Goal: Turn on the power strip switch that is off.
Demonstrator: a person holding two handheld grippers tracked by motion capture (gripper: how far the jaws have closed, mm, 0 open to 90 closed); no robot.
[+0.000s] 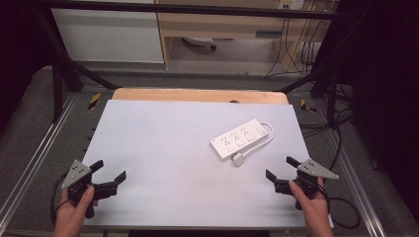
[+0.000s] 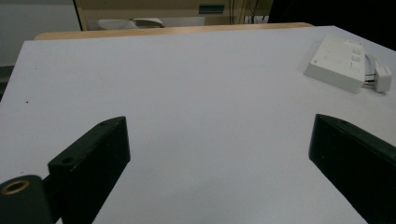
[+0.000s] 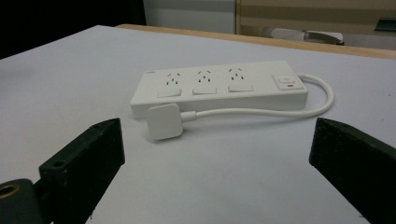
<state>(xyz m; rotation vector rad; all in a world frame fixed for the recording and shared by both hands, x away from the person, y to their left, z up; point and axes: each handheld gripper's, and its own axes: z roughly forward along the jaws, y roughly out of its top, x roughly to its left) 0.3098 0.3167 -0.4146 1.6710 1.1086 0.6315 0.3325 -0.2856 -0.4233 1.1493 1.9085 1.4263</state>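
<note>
Both hands come in low at the near edge of the white table [image 1: 163,148], the left gripper [image 1: 109,176] at the near left corner and the right gripper [image 1: 280,168] at the near right, each with its jaws spread wide around nothing and aimed inward over the bare top. The white power strip [image 1: 239,138] lies flat just ahead of the right gripper's open jaws and well apart from the left gripper's, far off to their right. Its long axis runs diagonally from near-left to far-right, sockets up, switch end [image 3: 286,82] farthest away, and its cord [image 3: 261,110] loops back along the near side to the plug [image 3: 163,121] lying closest to the right jaws.
</note>
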